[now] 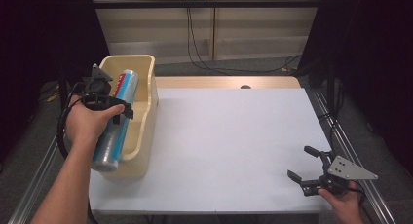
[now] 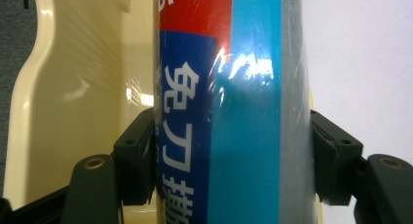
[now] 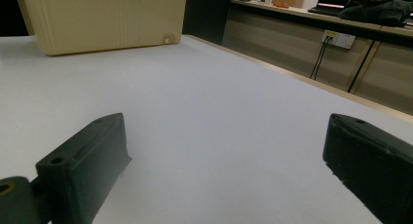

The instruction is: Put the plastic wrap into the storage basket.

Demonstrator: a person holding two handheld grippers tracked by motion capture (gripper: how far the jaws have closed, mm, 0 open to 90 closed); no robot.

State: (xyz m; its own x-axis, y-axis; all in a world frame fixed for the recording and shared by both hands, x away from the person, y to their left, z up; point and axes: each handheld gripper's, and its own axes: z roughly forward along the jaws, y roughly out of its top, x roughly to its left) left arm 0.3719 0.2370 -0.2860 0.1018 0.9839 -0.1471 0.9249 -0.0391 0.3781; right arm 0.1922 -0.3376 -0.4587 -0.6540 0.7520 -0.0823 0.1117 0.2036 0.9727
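At the table's left edge, the left gripper (image 1: 116,108) is clamped on a wrapped roll (image 1: 117,118) lying in the cream bin (image 1: 145,131). It looks like placing or removing; I cannot tell which. The right gripper (image 1: 306,166), jaws apart, idles near right.

The person's left forearm reaches up the left side, the left hand (image 1: 90,121) wrapped around the left gripper (image 1: 117,112), whose fingers (image 2: 136,156) press against both sides of a wrapped roll (image 2: 234,112). At the near right corner, the right hand (image 1: 347,199) holds the right gripper (image 1: 303,163) low, its fingers (image 3: 83,170) spread wide apart with nothing between them, pointing leftward.
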